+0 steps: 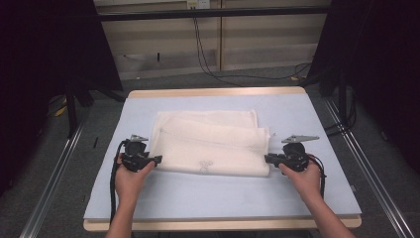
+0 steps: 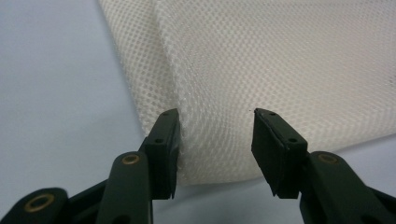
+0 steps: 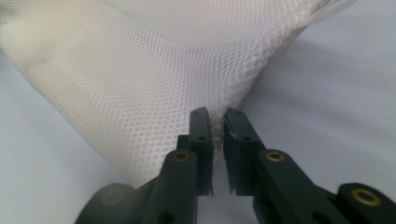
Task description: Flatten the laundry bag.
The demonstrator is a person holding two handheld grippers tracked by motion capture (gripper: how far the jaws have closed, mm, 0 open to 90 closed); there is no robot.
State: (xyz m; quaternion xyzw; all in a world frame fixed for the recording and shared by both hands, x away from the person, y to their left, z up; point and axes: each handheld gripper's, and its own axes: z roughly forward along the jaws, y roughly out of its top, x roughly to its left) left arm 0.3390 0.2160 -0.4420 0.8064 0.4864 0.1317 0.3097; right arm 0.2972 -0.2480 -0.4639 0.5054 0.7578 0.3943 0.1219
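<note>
A: status on L gripper?
B: jaws wide apart, nothing clamped. Mesh corner sits between the fingers, lying flat on the mat. Left finger's inner face is right at the mesh edge; can't tell if it touches. Right finger is over the mesh.
A: R gripper?
B: narrow gap, pinching the mesh corner. A bit of the weave is caught between the pads, just below the tips. Fabric rises away from the fingers and fans out to the left of them. Mat is bare to the right of them.
A: overhead?
B: mesh is folded, white, mid mat, two offset layers. L gripper at its near-left corner, R gripper at its near-right corner, both pointing inward toward each other. Left hand and right hand wrap the bodies from the near side. Cables hang off both toward the table edge.
A: anything else on the mat?
B: small faint mark on the mesh near its front edge, roughly midway between the two sets of fingers. Too small to ID.
</note>
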